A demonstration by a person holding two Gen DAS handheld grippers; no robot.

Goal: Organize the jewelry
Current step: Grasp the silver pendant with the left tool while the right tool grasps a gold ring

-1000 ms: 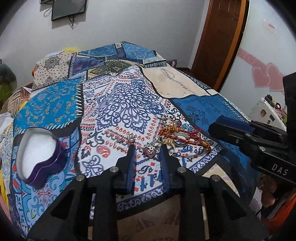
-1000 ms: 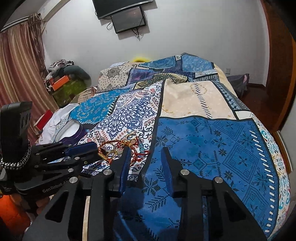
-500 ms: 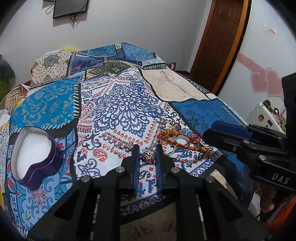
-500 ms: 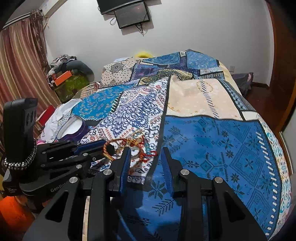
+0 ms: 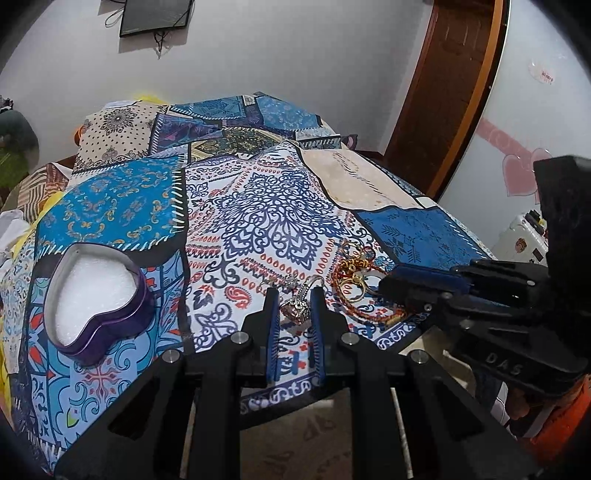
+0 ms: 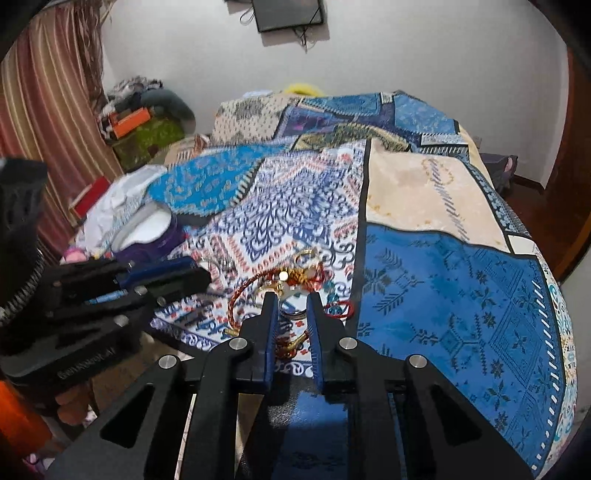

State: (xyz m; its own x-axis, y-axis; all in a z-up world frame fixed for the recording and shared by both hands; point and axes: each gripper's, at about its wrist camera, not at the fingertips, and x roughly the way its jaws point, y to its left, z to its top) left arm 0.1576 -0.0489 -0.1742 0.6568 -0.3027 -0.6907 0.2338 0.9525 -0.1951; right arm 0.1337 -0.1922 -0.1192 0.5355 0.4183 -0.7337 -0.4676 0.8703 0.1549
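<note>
- We saw a bed point(image 5: 258, 206) covered by a patchwork spread of blue, white and cream panels.
- Behind it stood a plain white wall point(image 6: 424, 55) with a dark screen point(image 6: 290, 13) mounted high, cables hanging below.
- We noted a brown wooden door point(image 5: 443, 92) to one side.
- Striped curtains point(image 6: 44, 103) hung on the other side, beside a heap of clothes point(image 6: 140, 110).
- Pink heart stickers point(image 5: 521, 170) marked a white panel.

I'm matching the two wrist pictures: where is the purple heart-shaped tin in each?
Left wrist view: the heart-shaped tin lies on the bedspread at lower left, open, white lining showing.
Right wrist view: the tin sits at middle left, blurred, above the left gripper.
Shared landmark: the red and gold bracelets.
</note>
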